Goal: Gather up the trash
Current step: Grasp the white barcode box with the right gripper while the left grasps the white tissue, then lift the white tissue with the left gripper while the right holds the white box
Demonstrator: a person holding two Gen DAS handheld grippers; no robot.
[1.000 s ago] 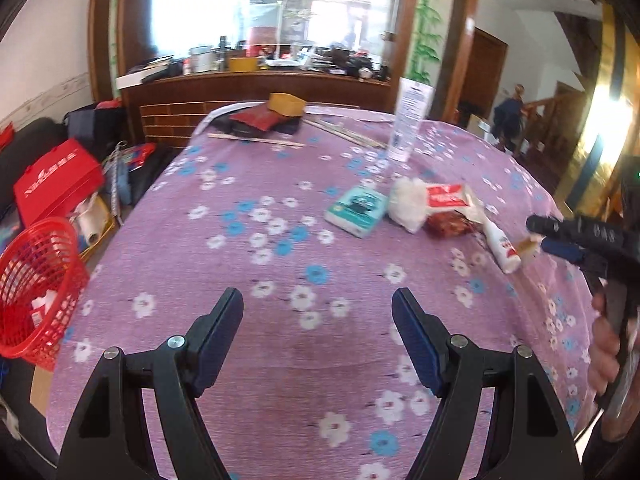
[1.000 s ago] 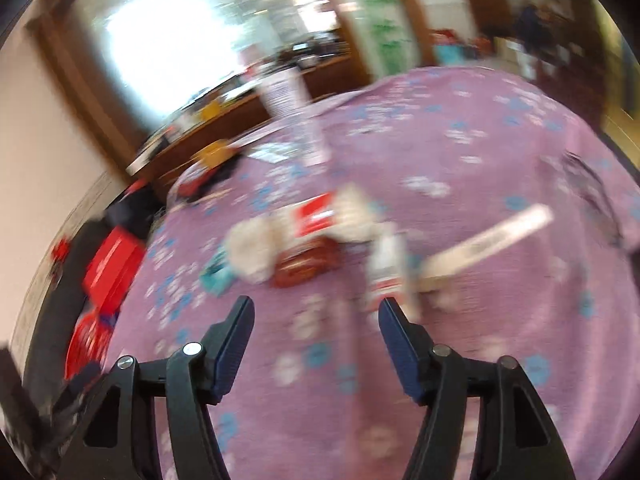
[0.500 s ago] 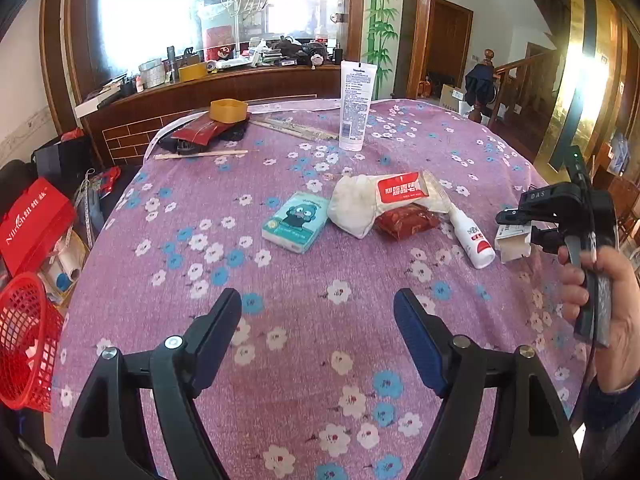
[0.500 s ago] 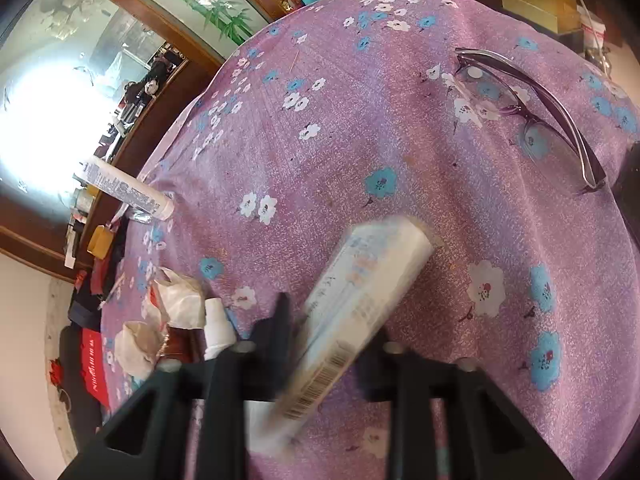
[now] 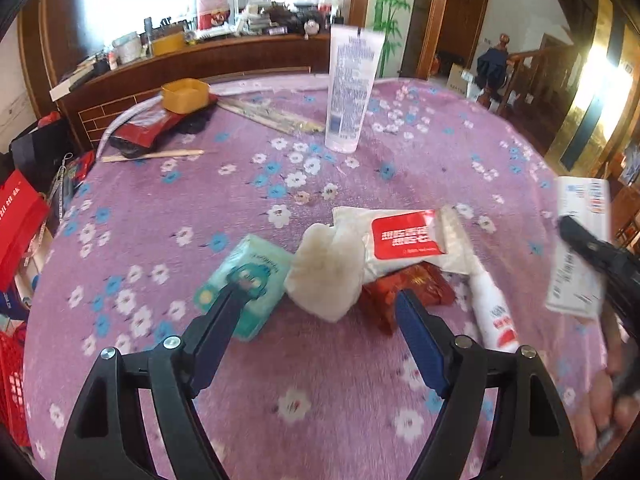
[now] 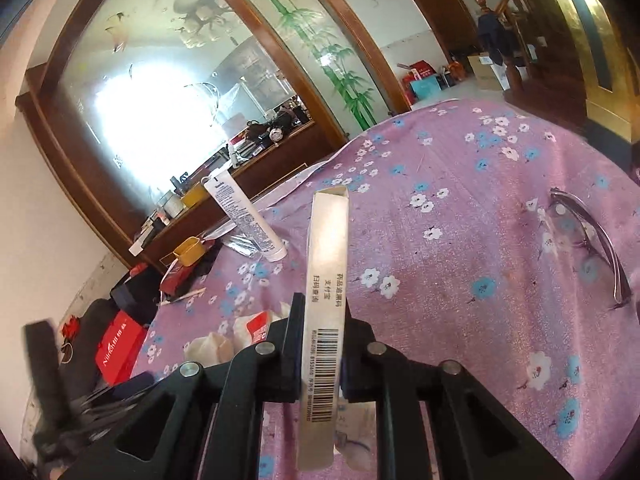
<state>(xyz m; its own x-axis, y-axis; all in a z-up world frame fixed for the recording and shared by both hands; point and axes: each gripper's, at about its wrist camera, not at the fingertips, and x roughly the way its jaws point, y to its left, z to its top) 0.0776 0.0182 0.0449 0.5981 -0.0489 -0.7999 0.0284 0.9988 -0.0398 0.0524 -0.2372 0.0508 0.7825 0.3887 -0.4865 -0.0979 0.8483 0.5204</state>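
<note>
The right tongs [image 6: 320, 340] are clenched on a slim white box [image 6: 326, 292], having just closed on it; the box stands nearly upright between the 2 jaws, barcode toward the camera, its open top end raised clear of the desk [image 6: 500, 200]; in the left wrist view the same box [image 5: 580, 248] shows at the right edge, blurred, with a hand [image 5: 608, 400] below it; the left tongs [image 5: 316, 304] are released, jaws wide apart with nothing between them, low over the purple flowered cloth; the left fingertip [image 5: 236, 292] overlaps a mint tissue pack [image 5: 244, 280] and the right fingertip [image 5: 404, 304] a red wrapper [image 5: 408, 288], but I cannot tell whether either touches; between the 2 lies a crumpled white wad [image 5: 324, 276], touching the tissue pack and a white packet with a red label [image 5: 404, 236] that rests partly over the wrapper; just right of the wrapper a small white bottle [image 5: 492, 308] lies on its side; farther off a white tube [image 5: 350, 92] stands upright on its cap; beyond it, to the left, a yellow tub [image 5: 186, 94] sits on dark and red items near the far edge, with chopsticks [image 5: 152, 156] lying nearby; in the right wrist view, glasses [image 6: 588, 248] rest on the cloth well right of the box; a red basket [image 5: 12, 380] sits off the desk at the left edge.
</note>
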